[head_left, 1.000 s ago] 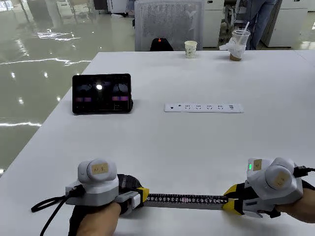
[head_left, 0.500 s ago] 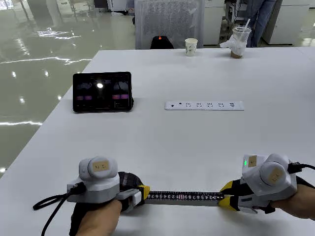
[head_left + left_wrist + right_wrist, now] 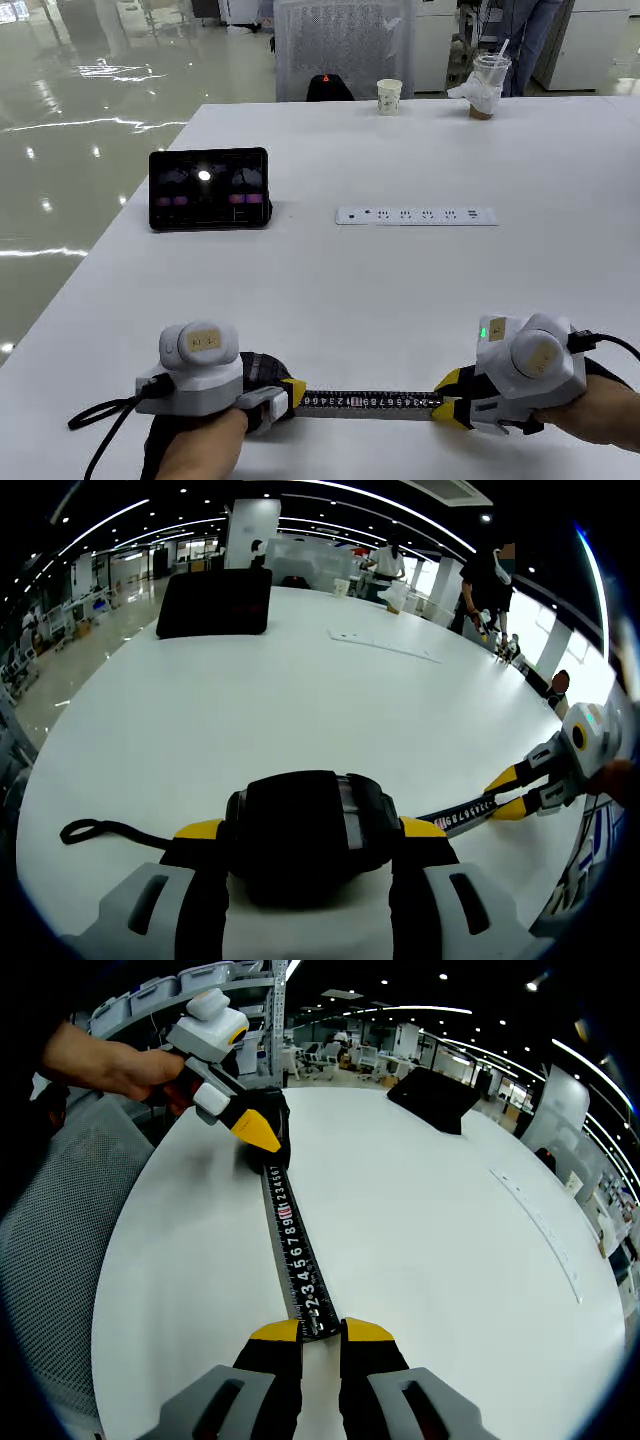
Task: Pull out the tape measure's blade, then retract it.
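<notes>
A black tape measure case (image 3: 305,820) sits between the jaws of my left gripper (image 3: 310,830), which is shut on it near the table's front edge (image 3: 268,392). Its dark blade (image 3: 365,402) with white numbers runs rightward just above the table. My right gripper (image 3: 445,405) is shut on the blade's end. In the right gripper view the blade (image 3: 295,1260) stretches from my yellow fingertips (image 3: 310,1332) back to the case (image 3: 272,1130). The case's black wrist strap (image 3: 100,832) lies on the table to the left.
A dark tablet (image 3: 208,188) stands at the left middle of the white table (image 3: 400,290). A white power strip (image 3: 416,215) lies mid-table. A paper cup (image 3: 389,96) and a plastic cup (image 3: 485,88) stand at the far edge, with a mesh chair (image 3: 345,45) behind.
My right gripper has moved left toward the case with the blade's end in it, and the exposed blade is shorter. The left gripper has held still.
</notes>
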Demonstrator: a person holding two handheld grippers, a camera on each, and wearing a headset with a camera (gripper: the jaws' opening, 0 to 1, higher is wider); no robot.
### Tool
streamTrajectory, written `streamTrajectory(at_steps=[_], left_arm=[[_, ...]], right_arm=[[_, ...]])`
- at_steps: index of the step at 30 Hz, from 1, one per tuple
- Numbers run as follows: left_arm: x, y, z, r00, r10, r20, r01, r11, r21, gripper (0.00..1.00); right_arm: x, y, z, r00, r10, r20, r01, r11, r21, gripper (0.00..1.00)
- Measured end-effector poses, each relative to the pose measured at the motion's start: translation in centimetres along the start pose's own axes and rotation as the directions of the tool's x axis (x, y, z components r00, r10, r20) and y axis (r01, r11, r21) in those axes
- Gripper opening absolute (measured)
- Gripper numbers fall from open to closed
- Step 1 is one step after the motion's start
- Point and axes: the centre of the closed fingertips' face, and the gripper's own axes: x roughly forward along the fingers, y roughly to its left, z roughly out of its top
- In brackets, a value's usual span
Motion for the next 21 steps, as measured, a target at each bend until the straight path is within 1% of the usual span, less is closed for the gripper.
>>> streamTrajectory(at_steps=[21], left_arm=[[0.0, 0.0, 0.1, 1.0000, -0.007, -0.002, 0.007, 1.000, -0.004, 0.61]], right_arm=[[1.3, 0.5, 1.6, 0.9999, 0.009, 0.012, -0.009, 1.000, -0.004, 0.10]])
